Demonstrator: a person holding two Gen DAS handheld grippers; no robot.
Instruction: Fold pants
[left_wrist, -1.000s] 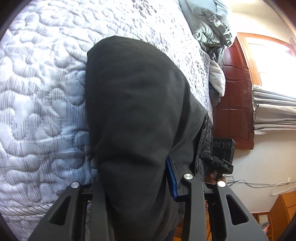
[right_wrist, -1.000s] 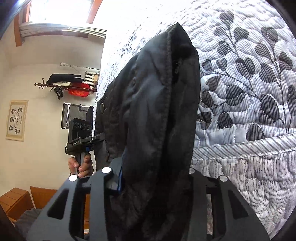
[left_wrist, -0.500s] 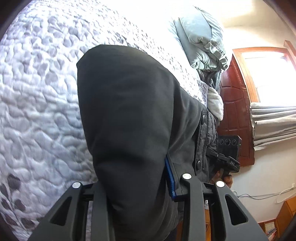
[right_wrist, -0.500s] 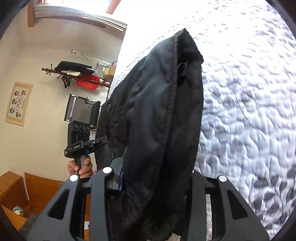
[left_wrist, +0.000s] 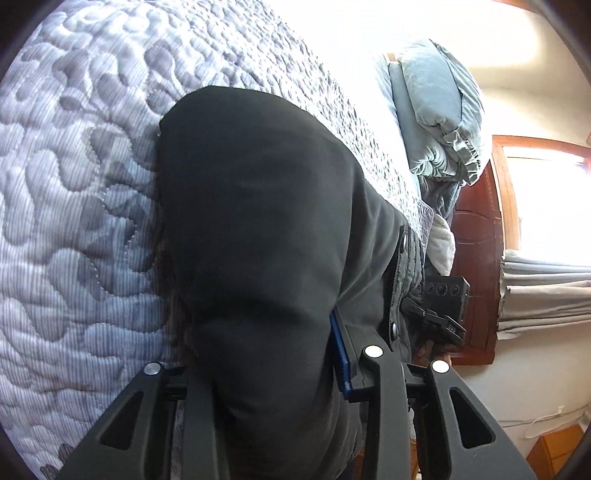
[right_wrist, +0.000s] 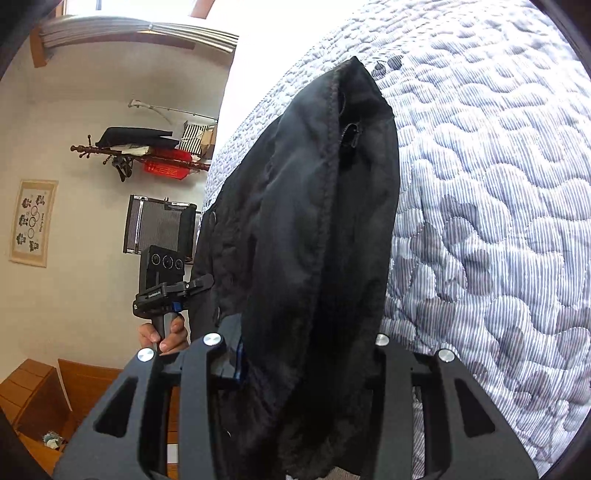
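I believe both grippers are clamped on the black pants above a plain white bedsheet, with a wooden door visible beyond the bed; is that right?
Not quite. The bed cover is not a plain white sheet: the left wrist view shows a quilted, grey-and-white striped bedspread with leaf shapes. The rest holds: the left gripper and right gripper are both clamped on the black pants, and a wooden door stands beyond the bed.

Quilted bed (left_wrist: 74, 221), bright window (left_wrist: 546, 206)

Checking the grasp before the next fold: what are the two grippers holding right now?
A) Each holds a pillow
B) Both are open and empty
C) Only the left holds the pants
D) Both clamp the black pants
D: black pants bunch between the left gripper fingers, and the same fabric fills the right gripper above the quilted bedspread.
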